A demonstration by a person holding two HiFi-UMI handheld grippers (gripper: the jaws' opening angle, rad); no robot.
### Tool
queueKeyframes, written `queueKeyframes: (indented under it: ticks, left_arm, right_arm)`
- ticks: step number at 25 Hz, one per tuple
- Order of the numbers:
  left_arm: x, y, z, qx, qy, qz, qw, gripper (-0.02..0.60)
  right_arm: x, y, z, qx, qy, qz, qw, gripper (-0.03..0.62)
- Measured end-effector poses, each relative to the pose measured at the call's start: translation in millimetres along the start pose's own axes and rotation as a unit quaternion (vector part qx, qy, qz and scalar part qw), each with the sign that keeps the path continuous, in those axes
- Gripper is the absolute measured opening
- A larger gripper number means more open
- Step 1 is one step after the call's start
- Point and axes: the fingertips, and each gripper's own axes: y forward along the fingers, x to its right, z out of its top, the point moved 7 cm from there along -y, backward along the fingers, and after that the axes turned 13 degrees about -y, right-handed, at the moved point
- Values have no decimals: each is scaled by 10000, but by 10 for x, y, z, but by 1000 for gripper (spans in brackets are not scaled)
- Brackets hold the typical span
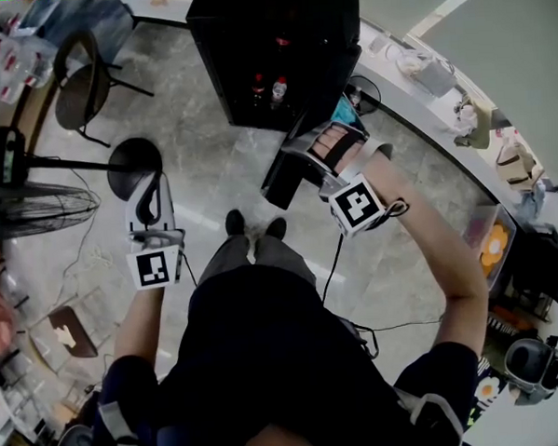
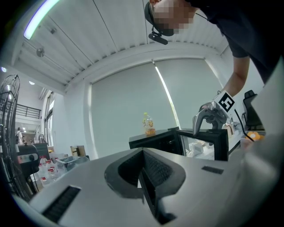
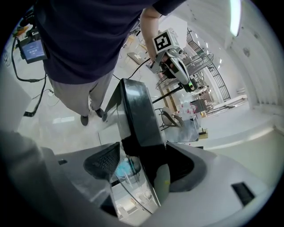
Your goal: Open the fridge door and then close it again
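Observation:
A small black fridge (image 1: 251, 42) stands on the floor ahead, with drink bottles (image 1: 267, 89) inside. Its glass door (image 1: 290, 175) is swung open toward me. My right gripper (image 1: 326, 150) comes down on the door's top edge. In the right gripper view the black door frame (image 3: 137, 119) runs between the pads, and the gripper (image 3: 142, 164) is shut on it. My left gripper (image 1: 148, 210) hangs out to the left, well clear of the fridge, shut with nothing in it (image 2: 144, 177). From there I see the fridge (image 2: 164, 142) and its open door (image 2: 213, 144).
A yellow-labelled bottle (image 2: 149, 124) stands on the fridge top. A floor fan (image 1: 26, 207) and a chair (image 1: 80, 83) are on the left. A white counter (image 1: 423, 117) with clutter curves along the right. A cable (image 1: 337, 261) trails on the floor by my feet (image 1: 251, 226).

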Motion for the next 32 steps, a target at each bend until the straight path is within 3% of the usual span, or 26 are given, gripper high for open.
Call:
queueKeyframes:
  ticks: [10, 32]
  left_arm:
    - [-137, -62, 1, -7, -13, 66, 10000, 22]
    - [-711, -121, -33, 11, -47, 421, 9991, 23]
  right_arm:
    - [259, 231, -14, -113, 204, -261, 9994, 342]
    - [1022, 846, -192, -515, 1010, -360, 9929, 325]
